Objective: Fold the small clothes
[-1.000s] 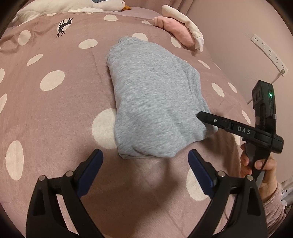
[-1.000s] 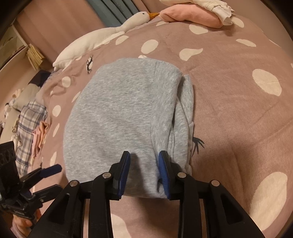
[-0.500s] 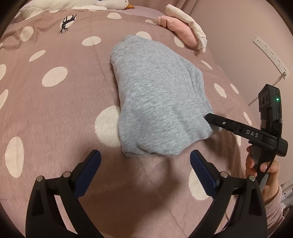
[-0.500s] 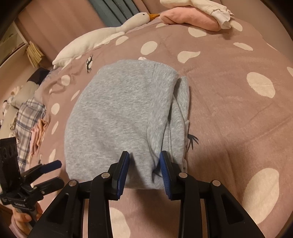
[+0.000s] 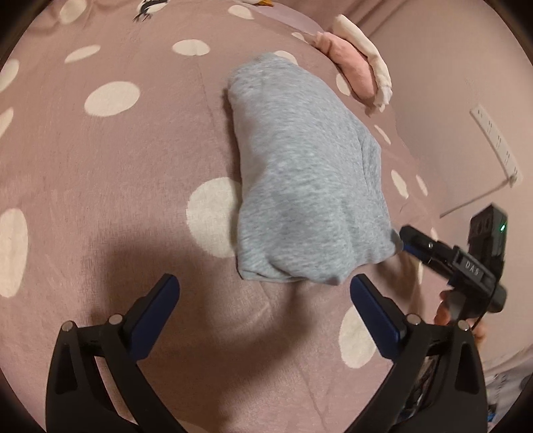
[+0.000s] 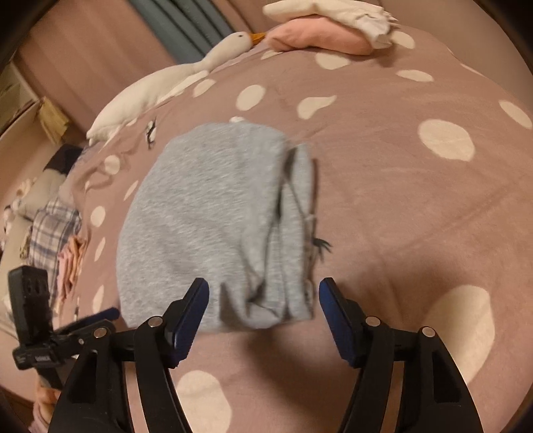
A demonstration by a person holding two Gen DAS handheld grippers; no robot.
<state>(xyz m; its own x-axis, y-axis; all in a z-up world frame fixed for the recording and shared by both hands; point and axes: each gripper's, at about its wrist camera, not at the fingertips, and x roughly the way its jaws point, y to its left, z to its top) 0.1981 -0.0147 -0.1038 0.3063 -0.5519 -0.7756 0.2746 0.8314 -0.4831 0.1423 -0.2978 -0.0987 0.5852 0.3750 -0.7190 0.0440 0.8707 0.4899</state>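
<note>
Jaws of the right gripper are opening, their blue pads standing off either side of the near edge of the folded grey garment without pressing on it; the cloth's layered hem is lying between them on the bed. Jaws of the left gripper are spreading to their widest, holding nothing, with only the bedspread between them and the garment's near edge just beyond their tips. In the left wrist view the right gripper is showing at the right, its tip at the garment's near right corner, with a hand on its handle. The garment is lying folded in the middle of the dotted bed, its layered side facing right. A pink and white pile of clothes is sitting at the far edge, well apart, beside a goose toy stretching along the far left.
</note>
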